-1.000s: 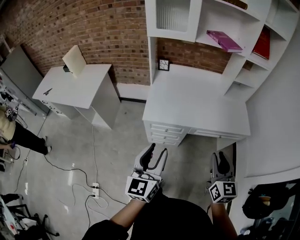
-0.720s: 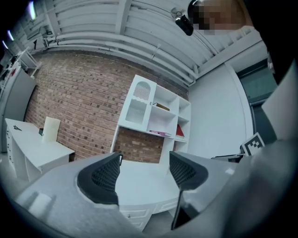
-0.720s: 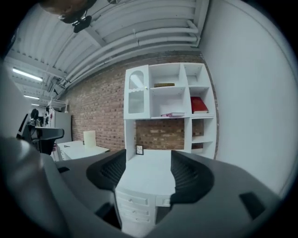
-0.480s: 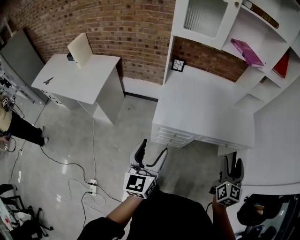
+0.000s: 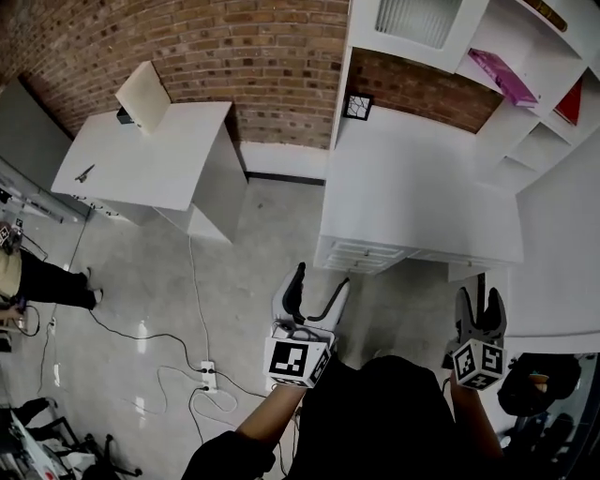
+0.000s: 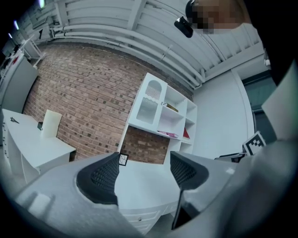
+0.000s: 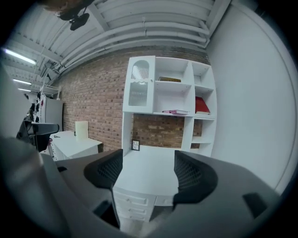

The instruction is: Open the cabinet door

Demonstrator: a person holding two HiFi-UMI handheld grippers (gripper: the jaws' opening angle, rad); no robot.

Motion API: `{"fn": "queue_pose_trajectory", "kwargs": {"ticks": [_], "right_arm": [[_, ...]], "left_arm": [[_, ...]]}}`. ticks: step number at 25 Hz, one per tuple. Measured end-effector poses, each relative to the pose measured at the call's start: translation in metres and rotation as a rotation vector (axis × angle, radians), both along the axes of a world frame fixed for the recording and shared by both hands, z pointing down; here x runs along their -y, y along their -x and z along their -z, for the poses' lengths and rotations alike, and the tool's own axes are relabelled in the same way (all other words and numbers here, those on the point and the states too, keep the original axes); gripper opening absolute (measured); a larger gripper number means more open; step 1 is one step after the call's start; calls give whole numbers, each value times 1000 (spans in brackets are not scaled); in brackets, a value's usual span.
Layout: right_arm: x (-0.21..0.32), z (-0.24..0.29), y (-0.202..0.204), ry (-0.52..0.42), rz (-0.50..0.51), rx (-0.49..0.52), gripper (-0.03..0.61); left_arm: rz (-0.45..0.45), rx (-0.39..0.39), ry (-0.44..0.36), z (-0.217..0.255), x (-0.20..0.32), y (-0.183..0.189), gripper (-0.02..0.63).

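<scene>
Hanging well away from the shut cabinet door, the left gripper and right gripper have just opened wide, holding nothing, so the whole job is still left.

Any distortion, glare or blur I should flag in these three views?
Head view: wide-angle bend curves the brick wall, faint sheen on the floor, otherwise sharp. Left gripper view: strong fisheye, dark corners, tilted scene, near fingers soft. Right gripper view: round dark vignette, bright ceiling strip light, cabinet door clear.
</scene>
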State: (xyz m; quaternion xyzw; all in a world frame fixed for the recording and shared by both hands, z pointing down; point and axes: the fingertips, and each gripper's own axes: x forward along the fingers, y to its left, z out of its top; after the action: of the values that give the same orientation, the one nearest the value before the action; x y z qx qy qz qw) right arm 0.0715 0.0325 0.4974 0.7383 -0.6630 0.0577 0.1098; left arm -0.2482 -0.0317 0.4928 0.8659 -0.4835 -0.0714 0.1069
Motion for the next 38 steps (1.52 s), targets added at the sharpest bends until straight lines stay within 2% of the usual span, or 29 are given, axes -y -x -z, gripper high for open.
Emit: {"fn": "queue_pose_trajectory", "kwargs": {"ticks": [3, 10, 14, 20, 26, 31, 36, 38], "right_arm": [[-3, -4, 1, 25, -19, -12, 327], [8, -12, 9, 27, 33, 19, 327], [18, -18, 2, 19, 43, 46, 327], [57, -30, -5, -2, 97, 92, 327], [114, -38, -30, 19, 120, 141, 327], [163, -23, -79, -1, 122, 168, 327], [203, -8, -118, -43, 129, 210, 327], [217, -4, -130, -47, 129, 209, 327]], "left_arm": [[9, 1, -3, -2, -2, 5, 328], [-28, 33, -9, -1, -11, -8, 327], [2, 34, -4, -2, -13, -8, 327], [31, 115, -53, 8, 0, -25, 327], [33, 114, -25, 12, 54, -60, 327], [-14, 129, 0, 14, 120, -122, 327], [5, 132, -30, 30, 179, -167, 327], [1, 140, -20, 37, 196, -185, 327]]}}
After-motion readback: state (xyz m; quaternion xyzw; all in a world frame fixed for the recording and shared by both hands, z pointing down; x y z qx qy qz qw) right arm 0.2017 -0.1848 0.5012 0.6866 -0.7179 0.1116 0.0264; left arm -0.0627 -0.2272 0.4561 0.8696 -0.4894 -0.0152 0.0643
